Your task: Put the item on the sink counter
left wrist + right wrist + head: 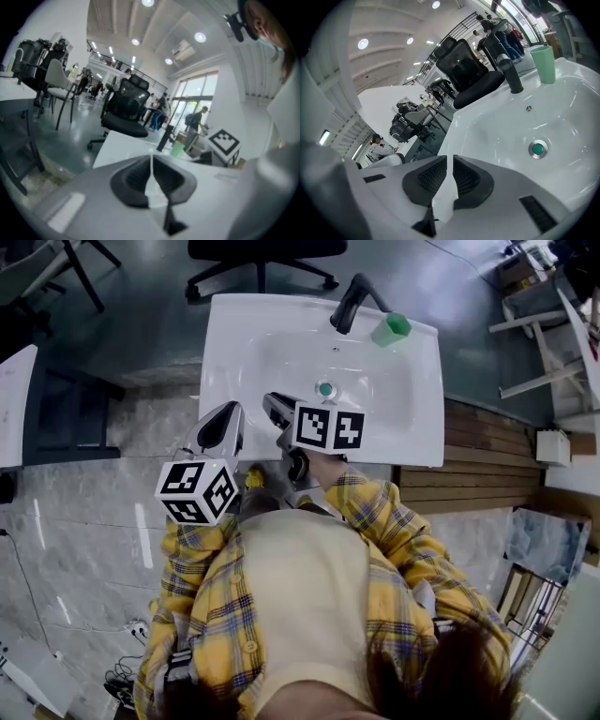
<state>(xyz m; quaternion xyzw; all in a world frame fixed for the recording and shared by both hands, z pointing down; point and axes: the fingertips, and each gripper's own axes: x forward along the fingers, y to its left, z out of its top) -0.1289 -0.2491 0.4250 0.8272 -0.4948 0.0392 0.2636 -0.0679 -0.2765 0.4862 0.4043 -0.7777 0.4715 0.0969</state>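
Note:
A green cup [391, 328] stands upright on the back right corner of the white sink counter [225, 334], beside the black faucet [352, 301]. The right gripper view shows the cup [546, 63] far ahead, past the faucet [508, 70] and the basin's green drain plug [538, 149]. My right gripper [272, 401] hovers over the sink's near edge, shut, nothing held. My left gripper [232, 411] hangs beside it at the near left corner, also shut and empty. In their own views the right gripper [451, 157] and left gripper [151, 157] show pads pressed together. The left gripper view shows the cup [178, 149] small and distant.
A black office chair [262, 254] stands behind the sink. Wooden planks [469, 465] lie to the sink's right, and a dark frame [66, 418] stands to its left. The person's yellow plaid sleeves [394, 531] fill the lower head view.

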